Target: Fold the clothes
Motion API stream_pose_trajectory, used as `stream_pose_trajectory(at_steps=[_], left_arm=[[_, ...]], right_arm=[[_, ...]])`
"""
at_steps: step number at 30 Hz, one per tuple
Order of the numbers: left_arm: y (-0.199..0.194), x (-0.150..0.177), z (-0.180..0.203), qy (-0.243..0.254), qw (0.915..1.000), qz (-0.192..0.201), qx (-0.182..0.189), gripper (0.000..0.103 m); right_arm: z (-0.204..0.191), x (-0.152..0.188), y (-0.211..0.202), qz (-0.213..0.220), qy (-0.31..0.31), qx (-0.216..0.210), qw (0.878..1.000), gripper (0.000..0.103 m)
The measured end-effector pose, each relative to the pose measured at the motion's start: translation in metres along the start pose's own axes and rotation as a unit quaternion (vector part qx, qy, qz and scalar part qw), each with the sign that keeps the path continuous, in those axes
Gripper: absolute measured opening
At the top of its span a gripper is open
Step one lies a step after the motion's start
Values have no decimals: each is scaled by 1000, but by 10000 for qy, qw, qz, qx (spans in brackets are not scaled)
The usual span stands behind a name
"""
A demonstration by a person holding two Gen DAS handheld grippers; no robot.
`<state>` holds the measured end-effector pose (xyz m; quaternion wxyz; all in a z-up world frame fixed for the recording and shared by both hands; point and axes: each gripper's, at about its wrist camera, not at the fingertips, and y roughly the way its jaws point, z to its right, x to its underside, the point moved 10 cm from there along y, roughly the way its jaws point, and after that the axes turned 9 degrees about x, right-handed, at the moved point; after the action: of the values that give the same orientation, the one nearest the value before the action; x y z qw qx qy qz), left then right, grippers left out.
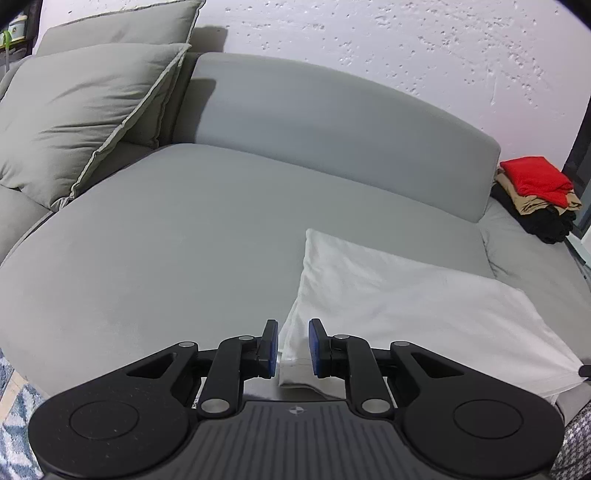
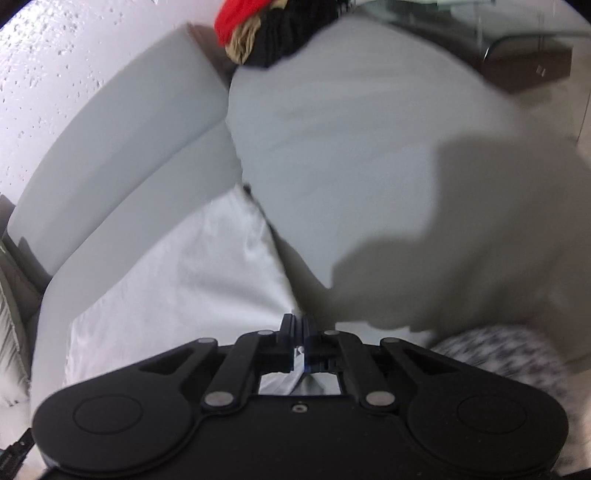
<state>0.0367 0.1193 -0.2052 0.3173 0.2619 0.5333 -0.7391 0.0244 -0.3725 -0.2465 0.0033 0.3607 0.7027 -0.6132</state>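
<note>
The right wrist view is smeared with blur, so fabric edges there are soft and a patterned patch at its lower right cannot be identified. The stack of folded clothes (image 2: pixel 258 29) is cut off by the top edge in that view; only red, tan and black layers show. In the left wrist view the near edge of the white garment (image 1: pixel 406 306) drops behind the gripper body, and its right corner runs off toward the frame edge, so its full outline cannot be seen.

The left gripper (image 1: pixel 293 347) has its jaws spread apart, blue pads facing each other. A hemmed corner of the white garment lies in the gap between them, but neither pad clearly touches it. The rest of the garment spreads flat ahead and to the right of this claw on the grey sofa seat (image 1: pixel 166 240). Far ahead on the right, the stack of folded clothes sits past the end of the backrest (image 1: pixel 332 122). Cushions (image 1: pixel 85 110) lean far ahead on the left.

The right gripper (image 2: pixel 298 326) has its jaws pressed together, pinching a fold of the white garment, which spreads ahead and to the left of it.
</note>
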Motion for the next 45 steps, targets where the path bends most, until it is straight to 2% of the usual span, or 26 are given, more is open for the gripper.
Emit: stream_pose_trajectory(at_steps=[2, 5, 9, 12, 15, 23, 25, 27, 31, 33, 36, 39, 41, 43, 45], left_arm=[[7, 2, 0, 50, 9998, -180, -23, 16], [19, 5, -7, -159, 9984, -537, 3, 38], [36, 9, -21, -638, 9922, -1070, 81, 36], [47, 12, -30, -995, 9841, -1466, 138, 24], [57, 17, -36, -1293, 9750, -1799, 179, 17], [59, 20, -29, -1501, 9700, -1863, 421, 18], [58, 20, -29, -1452, 9711, -1864, 348, 5], [57, 20, -28, -1390, 9726, -1843, 285, 4], [39, 5, -14, -663, 9864, -1505, 13, 4], [42, 6, -12, -242, 9856, -1653, -253, 5], [56, 23, -12, 82, 9749, -2183, -429, 7], [52, 22, -13, 181, 9753, -2131, -547, 17], [42, 15, -14, 169, 9788, -1965, -561, 18], [31, 4, -10, 297, 9834, -1705, -553, 18], [23, -13, 0, 473, 9887, -1352, -442, 18]], right_arm=[[3, -1, 4, -64, -43, 139, 9999, 4], [3, 4, 16, -258, -112, 227, 9993, 4], [0, 10, 20, -340, -88, 186, 9992, 4], [2, 10, 20, -369, -28, 143, 9992, 4], [5, 9, 20, -395, 55, 90, 9992, 4], [9, 9, 20, -414, 82, 45, 9991, 5], [8, 8, 21, -410, 70, 53, 9991, 5], [8, 7, 20, -410, 72, 58, 9991, 5], [8, 3, 13, -262, 68, 111, 9996, 5], [9, 1, 9, -184, -16, 220, 9996, 4], [8, 3, 14, -284, -139, 393, 9987, 5], [8, 6, 20, -408, -222, 547, 9974, 6], [7, 5, 13, -362, -203, 507, 9979, 11], [4, 1, 0, -247, -118, 329, 9991, 33], [-1, -5, -14, -127, -44, 85, 9999, 38]])
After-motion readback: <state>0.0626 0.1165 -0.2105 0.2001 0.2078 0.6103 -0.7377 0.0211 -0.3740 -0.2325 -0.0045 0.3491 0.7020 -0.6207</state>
